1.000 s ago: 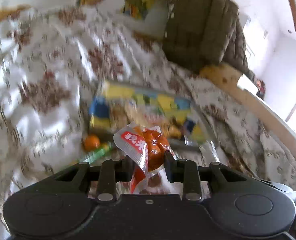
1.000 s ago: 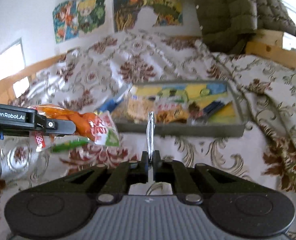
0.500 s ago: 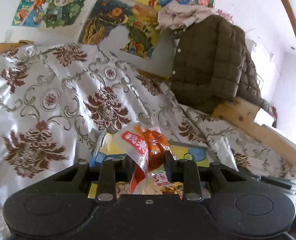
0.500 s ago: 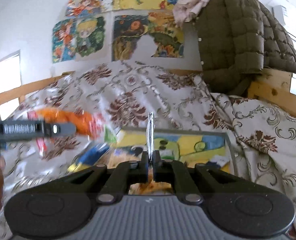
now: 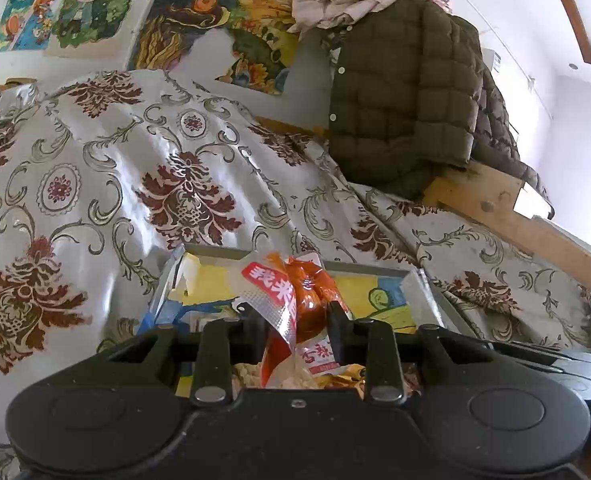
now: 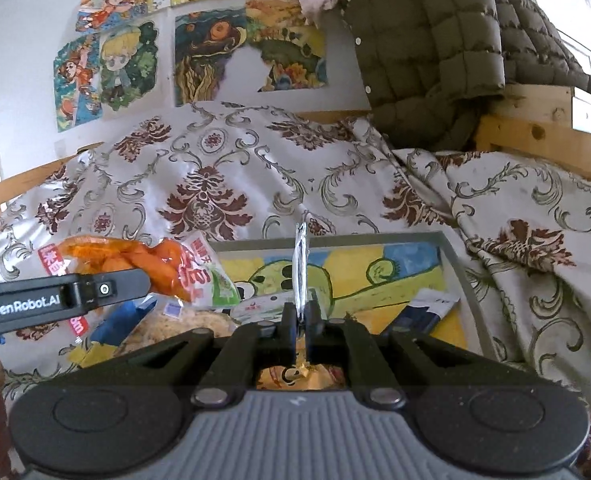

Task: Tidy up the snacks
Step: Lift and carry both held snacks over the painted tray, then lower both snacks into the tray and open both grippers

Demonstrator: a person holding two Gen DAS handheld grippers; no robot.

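Orange-and-red snack packet (image 5: 295, 300), yellow-green cartoon tray (image 6: 451, 252), cream maroon-floral bedspread (image 6: 215, 184)

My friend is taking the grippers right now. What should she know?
Left gripper: shut on an orange snack bag, held above the tray.
Right gripper: shut on a thin silver packet, edge-on, over the tray.
Tray sits on the flowered cloth and already holds several snacks.
Done: both snacks picked up.
Left: put both in the tray.

Bright daylight, sheen on the bedspread (image 5: 95, 152), sharp focus, fisheye-bent edges.
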